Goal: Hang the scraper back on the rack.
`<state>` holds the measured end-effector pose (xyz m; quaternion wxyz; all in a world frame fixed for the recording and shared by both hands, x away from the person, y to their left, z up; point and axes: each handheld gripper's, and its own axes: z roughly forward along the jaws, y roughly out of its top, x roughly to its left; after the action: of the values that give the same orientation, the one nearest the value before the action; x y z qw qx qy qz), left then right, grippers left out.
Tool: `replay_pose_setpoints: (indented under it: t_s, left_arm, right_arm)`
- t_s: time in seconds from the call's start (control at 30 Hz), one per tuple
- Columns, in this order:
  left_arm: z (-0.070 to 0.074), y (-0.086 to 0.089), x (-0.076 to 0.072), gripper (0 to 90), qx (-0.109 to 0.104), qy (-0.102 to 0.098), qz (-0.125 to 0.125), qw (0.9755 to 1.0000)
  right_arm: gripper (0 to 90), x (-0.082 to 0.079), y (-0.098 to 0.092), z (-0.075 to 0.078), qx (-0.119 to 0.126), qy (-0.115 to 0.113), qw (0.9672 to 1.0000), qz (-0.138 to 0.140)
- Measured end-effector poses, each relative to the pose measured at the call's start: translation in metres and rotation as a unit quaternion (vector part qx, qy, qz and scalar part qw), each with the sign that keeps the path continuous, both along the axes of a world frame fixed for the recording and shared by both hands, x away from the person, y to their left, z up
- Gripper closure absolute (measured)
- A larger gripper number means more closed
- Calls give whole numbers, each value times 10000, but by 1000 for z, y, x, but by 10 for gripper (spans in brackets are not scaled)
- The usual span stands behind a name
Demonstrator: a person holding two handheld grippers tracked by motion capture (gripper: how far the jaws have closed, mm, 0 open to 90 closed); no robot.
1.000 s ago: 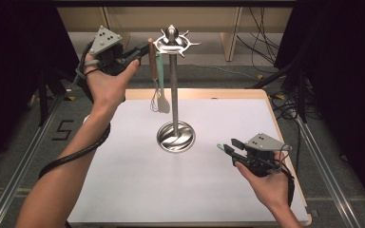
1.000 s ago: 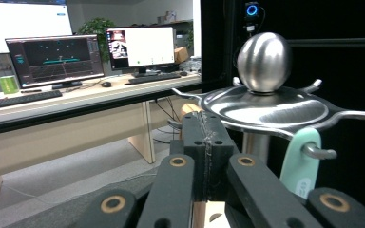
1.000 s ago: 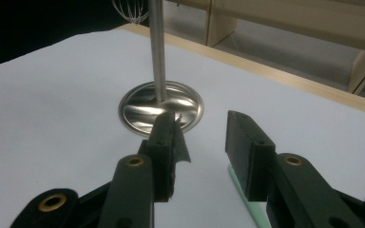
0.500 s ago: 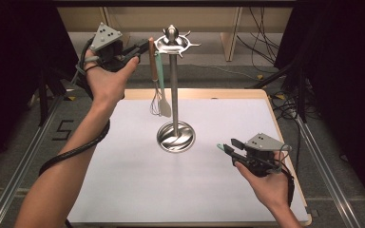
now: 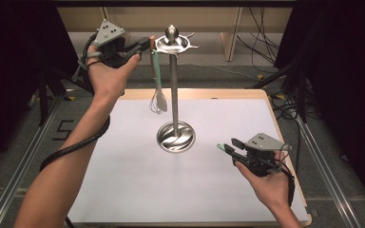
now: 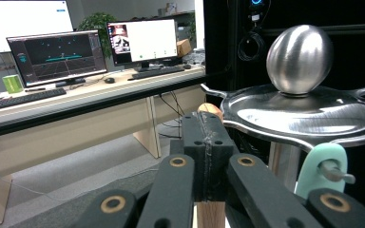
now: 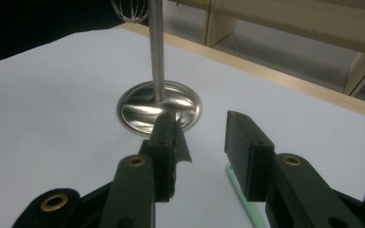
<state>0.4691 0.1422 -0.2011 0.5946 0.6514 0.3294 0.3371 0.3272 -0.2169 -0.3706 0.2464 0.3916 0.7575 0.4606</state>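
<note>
The left tongs point(image 5: 142, 46) are clamped on the wooden handle point(image 6: 210, 110) of a utensil raised beside the top disc point(image 6: 304, 114) of a polished metal hanging stand point(image 5: 173, 90), the person's left hand point(image 5: 107, 71) lifted well above the white surface point(image 5: 123, 190). In the left gripper view the black jaws meet tightly around the pale wood, whose rounded end peeks out just above them, level with the disc's hooked rim. The height and closeness suggest the handle is being lined up with a hook, either for hanging or for lifting free; which one cannot be told.

A whisk point(image 5: 158, 100) with a mint-green handle point(image 5: 156, 66) hangs from a neighbouring hook, its green loop visible at the rim in the left gripper view, its wire head dangling clear of the surface.

Low and to the person's right, the right tongs point(image 5: 229, 146) sit near the surface with jaws parted and nothing between them, pointed toward the stand's round base point(image 7: 159, 107). A slim mint-green strip point(image 7: 243, 194) shows just beneath the right-hand jaw; whether it is a separate utensil is unclear. That hand appears to be waiting, well apart from the work at the top of the stand.
</note>
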Motion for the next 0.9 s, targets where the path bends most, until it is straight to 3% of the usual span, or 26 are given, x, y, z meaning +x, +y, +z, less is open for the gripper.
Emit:
replay_pose_setpoints:
  t_s: [0.5, 0.53, 0.6, 0.67, 0.73, 0.87, 0.9]
  left_arm:
    - [-2, 2, 0, 893, 44, -41, -81, 9999]
    - [-3, 3, -2, 892, 21, -48, -94, 9999]
    - [-7, 5, -7, 878, -25, -96, -119, 9999]
    - [-11, 9, -13, 846, -75, -160, -138, 9997]
    - [-16, 13, -21, 797, -125, -234, -109, 9996]
    - [-29, 22, -38, 689, -100, -308, -106, 9994]
    - [-33, 24, -41, 665, -92, -298, -101, 9995]
  right_arm:
    - [660, 2, -3, 1, -96, 65, 9999, -37]
    - [661, 3, -5, 1, -177, 10, 9998, -5]
    - [661, 3, -4, 0, -64, 46, 9999, -140]
    - [662, 5, -9, 2, -167, 175, 9997, -66]
    - [664, 7, -14, 3, -264, 158, 9995, -92]
    - [664, 10, -21, 4, -231, 549, 9979, -251]
    - [663, 13, -25, 3, -375, 489, 9978, -252]
